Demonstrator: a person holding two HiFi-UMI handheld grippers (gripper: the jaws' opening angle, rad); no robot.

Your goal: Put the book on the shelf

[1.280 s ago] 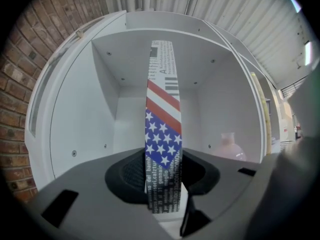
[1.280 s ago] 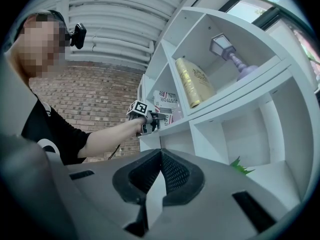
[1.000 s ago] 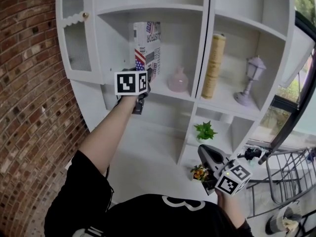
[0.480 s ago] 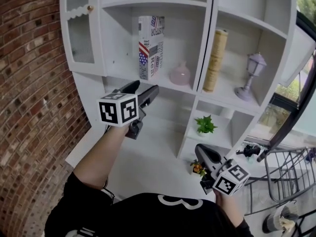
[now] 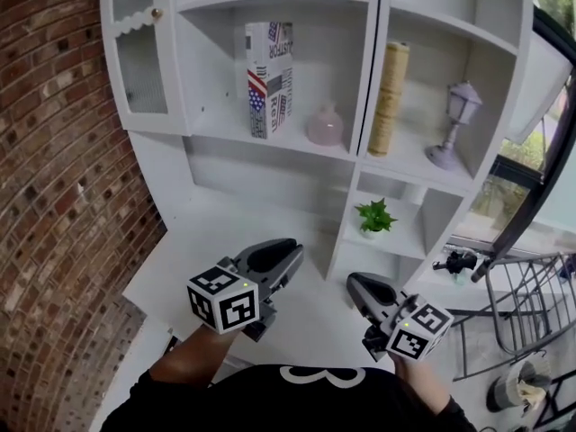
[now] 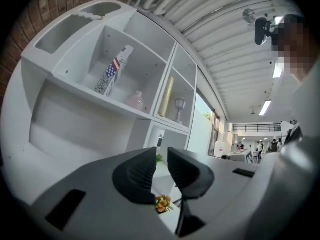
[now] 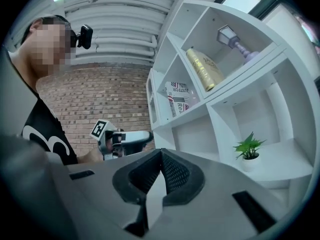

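Head view: book upright in upper shelf compartment, near pink vase. Left gripper view: left gripper jaws narrowly apart, just been closing, nothing between. Right gripper view: right gripper jaws together, empty.

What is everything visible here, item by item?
shelf unit: one, white, beside brick wall
flag-patterned book: one, red-white-blue, upright, upper left compartment
vase: one, pink, right of that book
gold book: one, gold, upper right compartment
lantern: one, lavender, right of gold book
potted plant: one, green, lower right compartment
flowers: one bunch, orange, below the plant
left gripper: one, grey, jaws just been closing, slightly apart, empty
right gripper: one, grey, jaws together, empty
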